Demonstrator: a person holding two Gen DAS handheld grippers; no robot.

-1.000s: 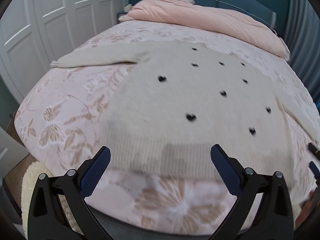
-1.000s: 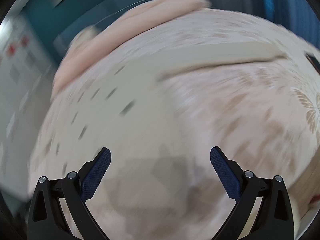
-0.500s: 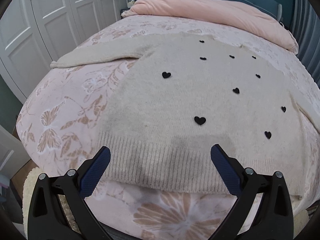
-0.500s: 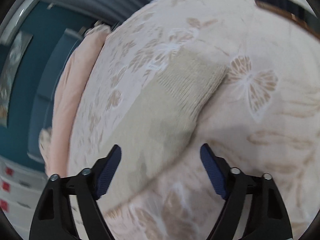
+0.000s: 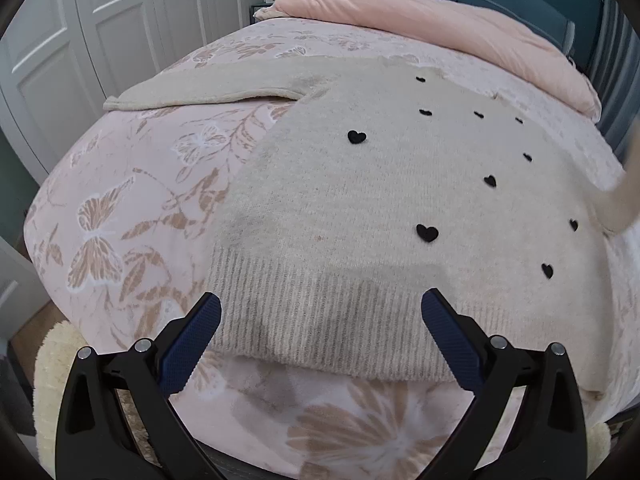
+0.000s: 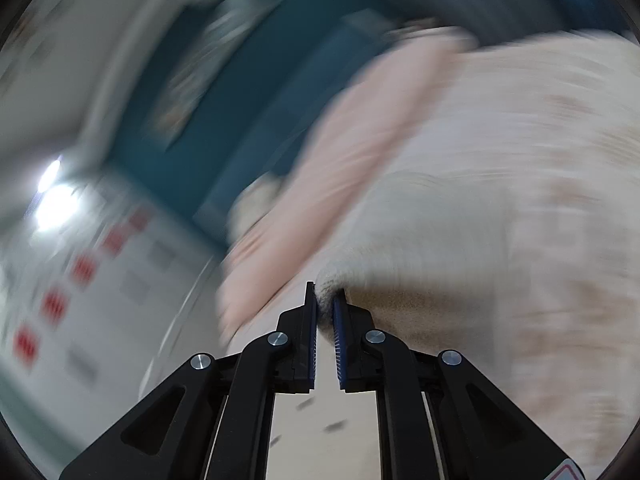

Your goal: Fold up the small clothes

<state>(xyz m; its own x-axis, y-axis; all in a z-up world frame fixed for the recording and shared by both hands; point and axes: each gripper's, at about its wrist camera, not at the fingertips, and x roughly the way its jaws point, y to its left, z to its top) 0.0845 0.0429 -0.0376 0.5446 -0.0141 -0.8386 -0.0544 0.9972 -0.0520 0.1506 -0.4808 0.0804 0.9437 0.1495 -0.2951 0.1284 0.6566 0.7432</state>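
A cream knit sweater [image 5: 380, 208] with small black hearts lies flat on the bed, its ribbed hem nearest me. Its left sleeve [image 5: 208, 90] stretches out to the left. My left gripper [image 5: 320, 320] is open and empty, just over the hem. The right sleeve [image 5: 620, 200] is lifted off the bed at the right edge of the left wrist view. My right gripper [image 6: 325, 300] is shut on that sleeve [image 6: 400, 304], and the cuff is pinched between the jaws. The right wrist view is badly blurred.
The bed has a pink floral cover [image 5: 120, 208]. A pink duvet [image 5: 440, 28] lies bunched at the head. White wardrobe doors [image 5: 100, 12] stand to the left. A cream fluffy rug [image 5: 48, 380] lies on the floor at the bed's foot.
My right gripper has closed on the right sleeve's cuff and lifted it, swinging fast. My left gripper has moved slightly closer to the hem and stays open.
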